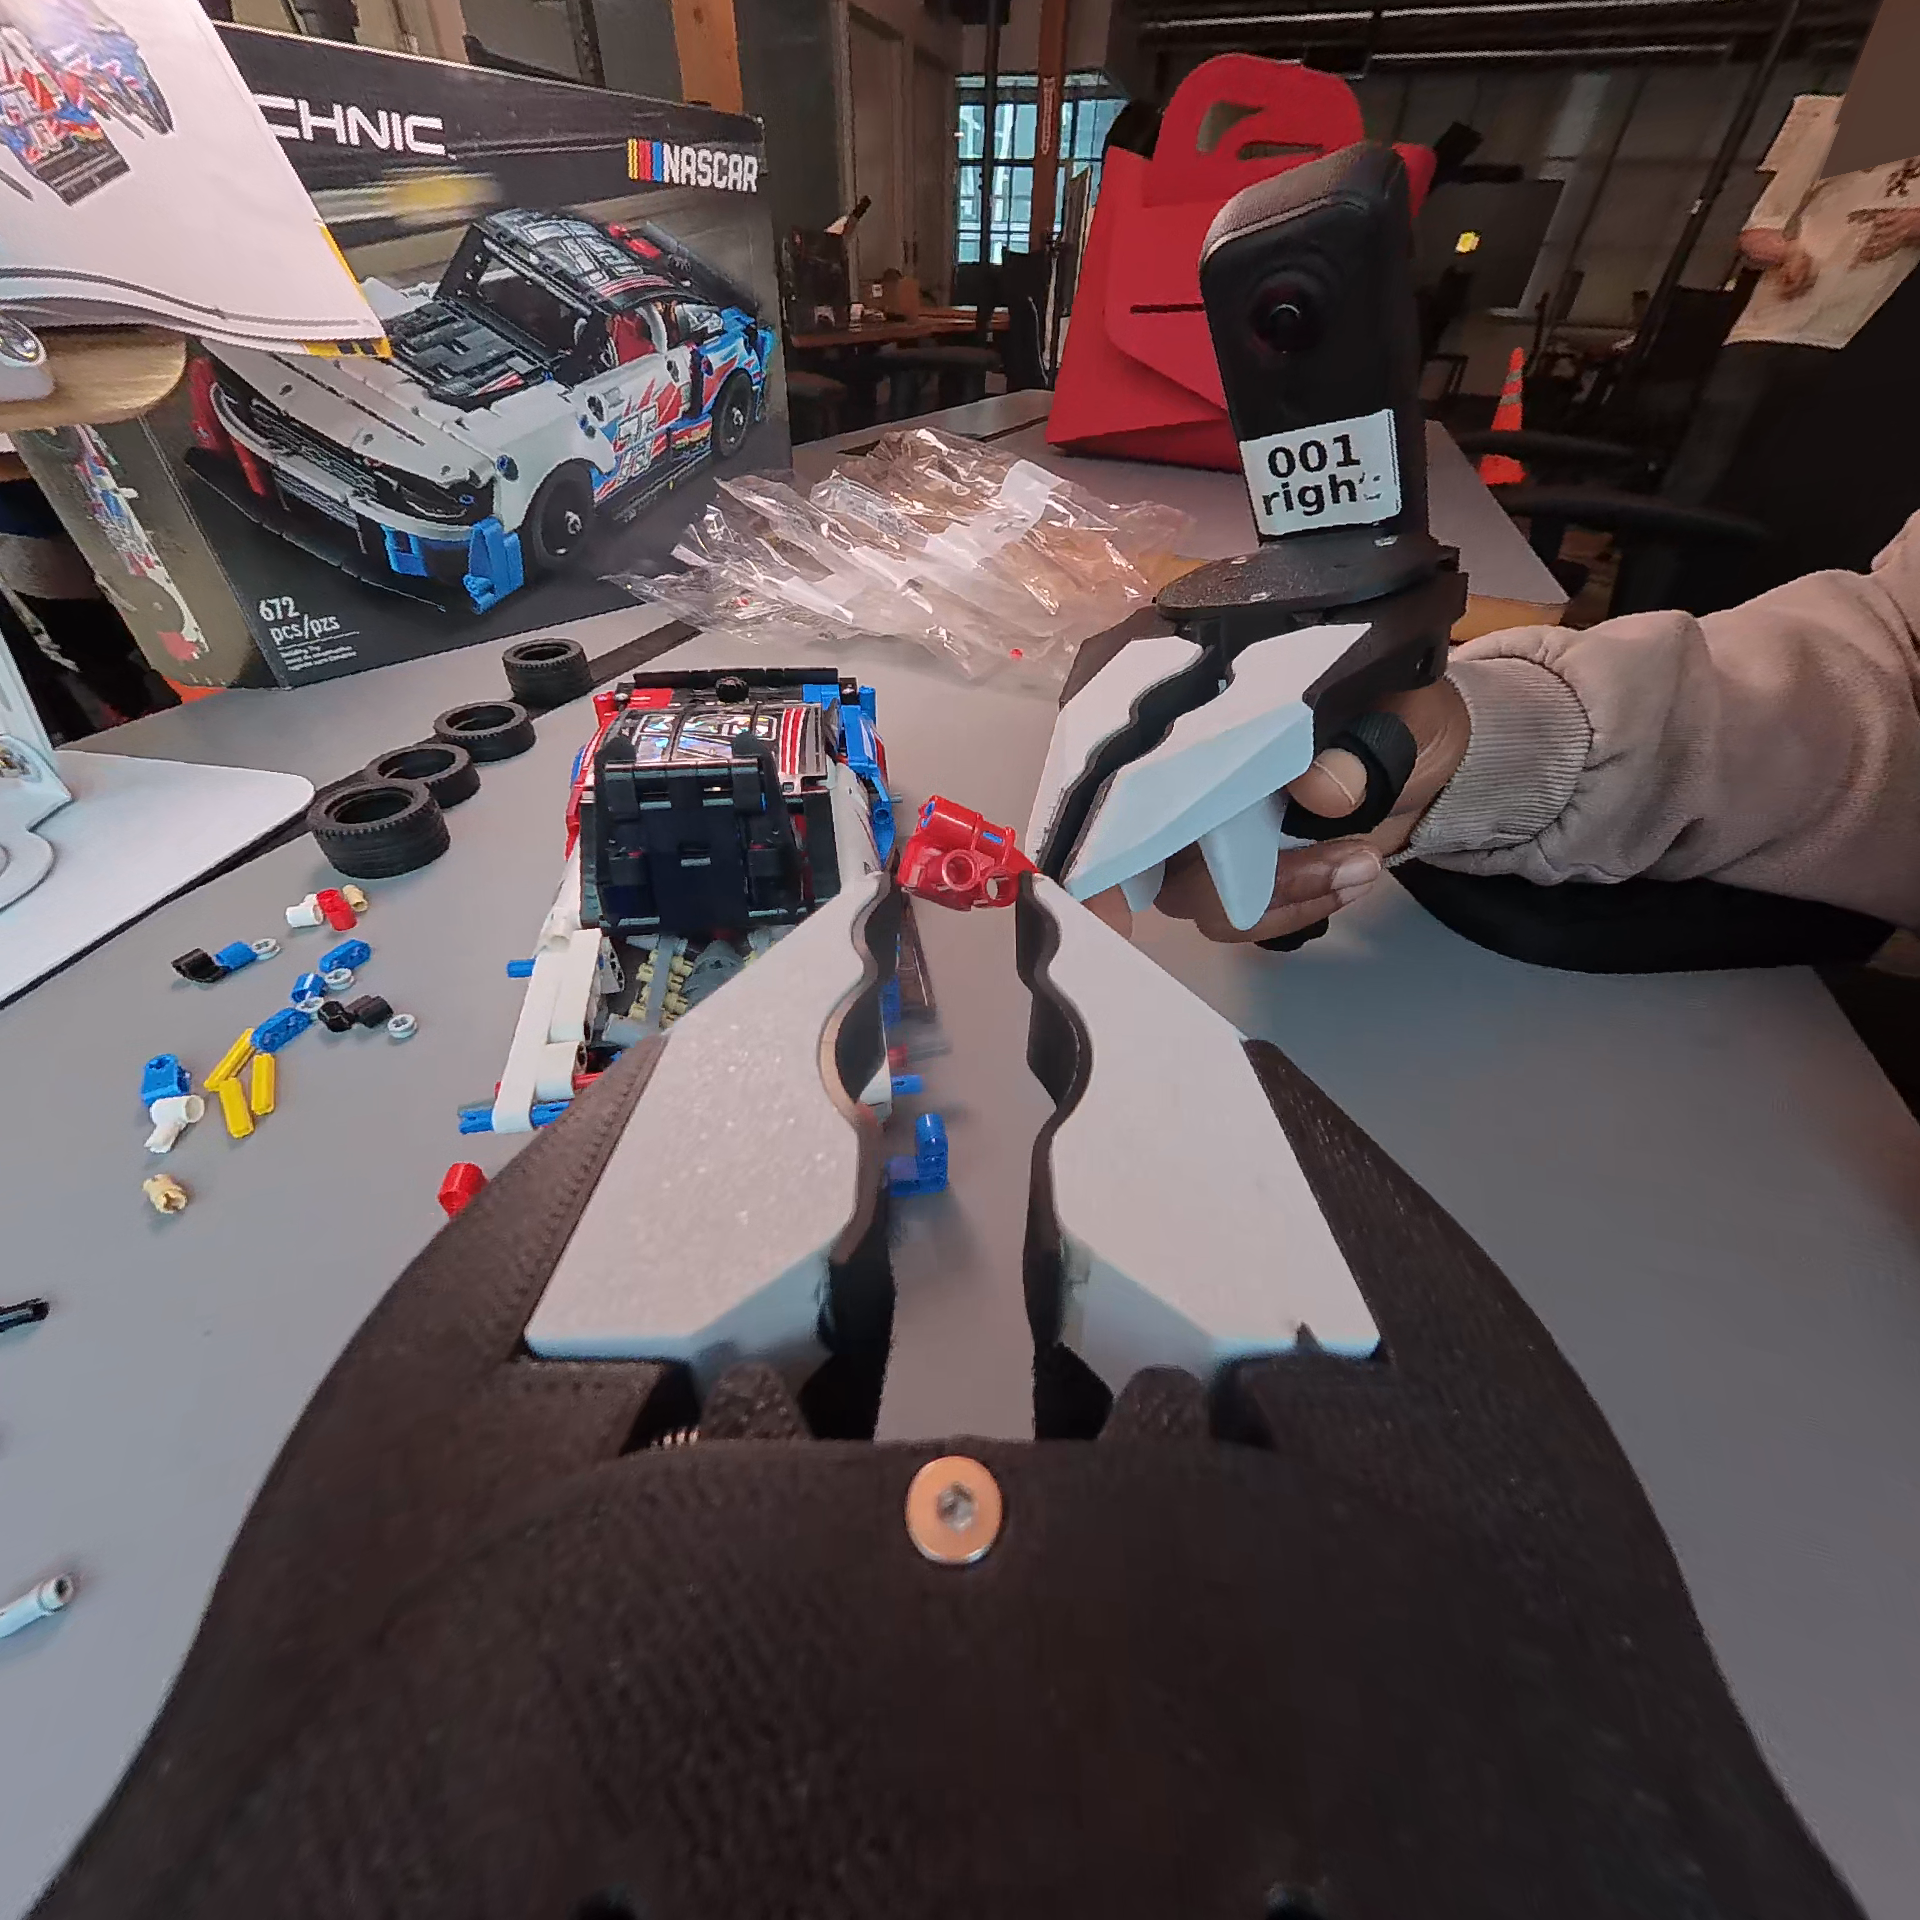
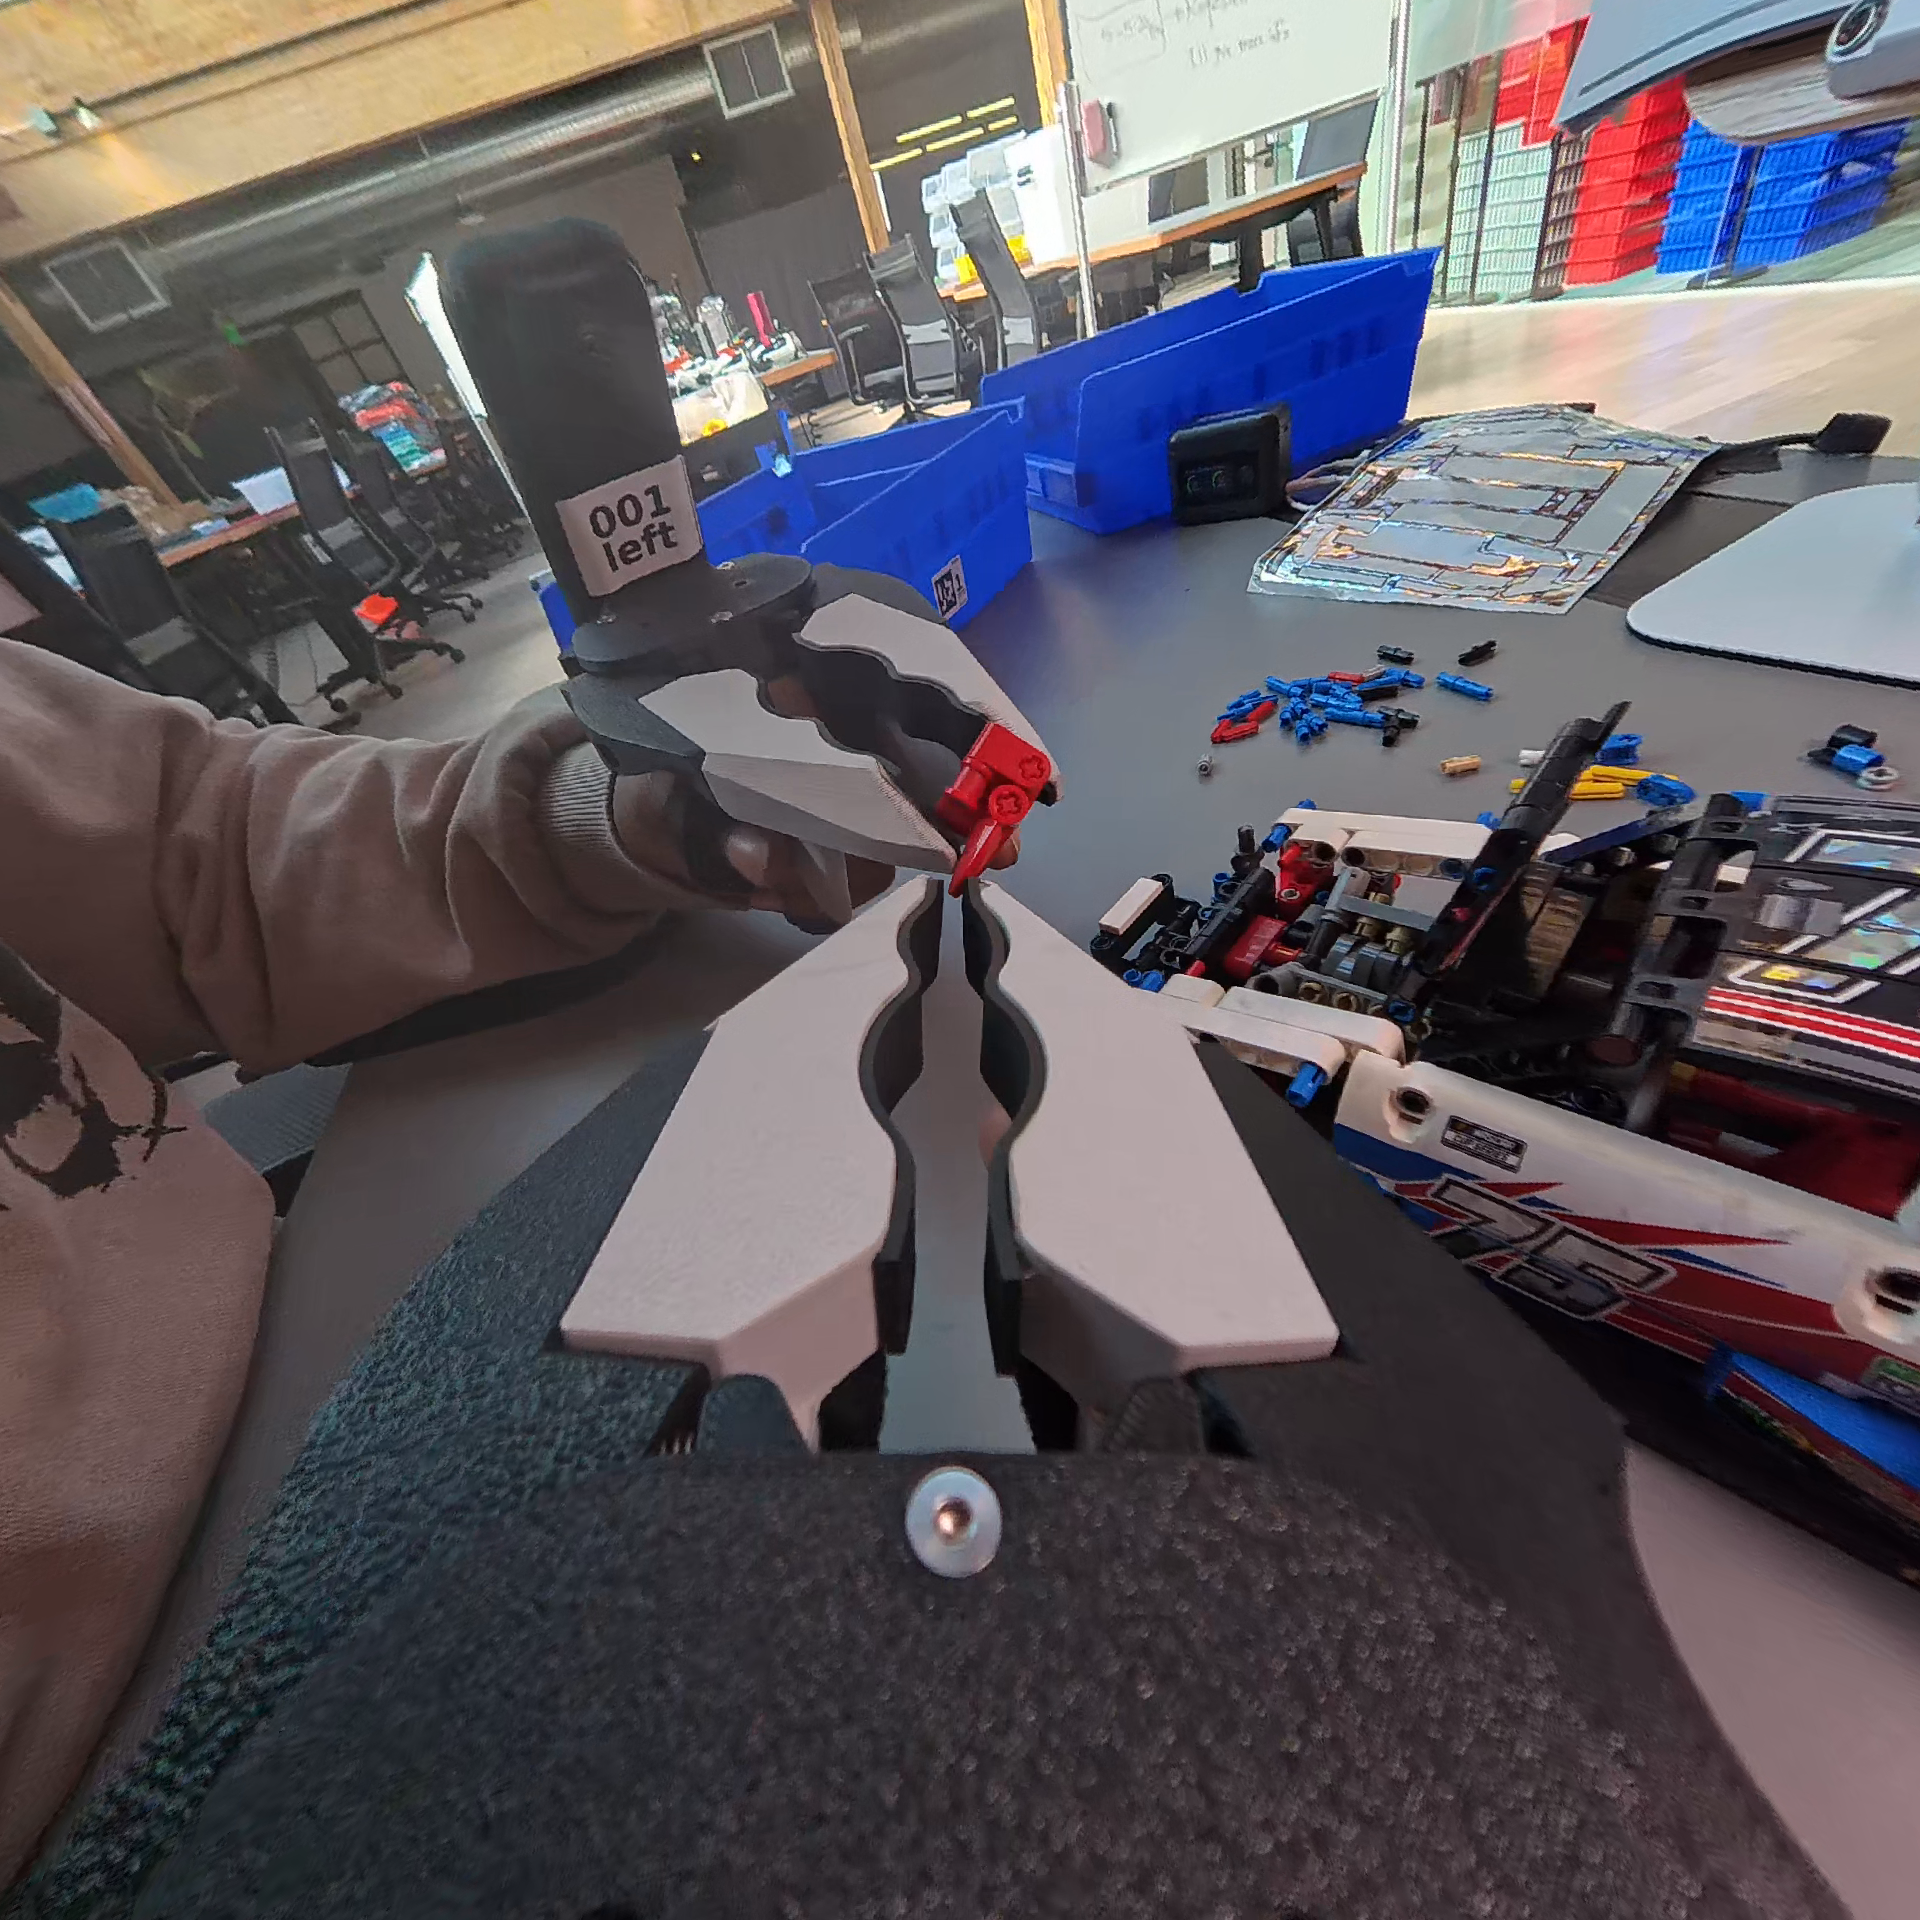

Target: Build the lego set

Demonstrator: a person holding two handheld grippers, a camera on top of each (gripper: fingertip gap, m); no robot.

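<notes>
My left gripper (image 1: 961, 883) is shut on a small red lego assembly (image 1: 961, 847) and holds it in the air just right of the partly built race car (image 1: 717, 831). In the right wrist view the left gripper (image 2: 992, 816) pinches the red assembly (image 2: 997, 784), whose thin red end points down. My right gripper (image 2: 954, 886) is closed to a narrow gap on that thin end. It shows from the side in the left wrist view (image 1: 1049, 878), touching the red assembly. The car (image 2: 1558, 1039) lies on the grey table to the right.
Several loose small pieces (image 1: 260, 1029) and tyres (image 1: 379, 826) lie left of the car, with more pieces (image 2: 1330, 701) beyond it. The set's box (image 1: 468, 416), empty plastic bags (image 1: 935, 540), a red bag (image 1: 1143, 312), blue bins (image 2: 1195, 364) and a sticker sheet (image 2: 1455, 520) stand farther back. Less than 4 cm separates the two grippers' tips.
</notes>
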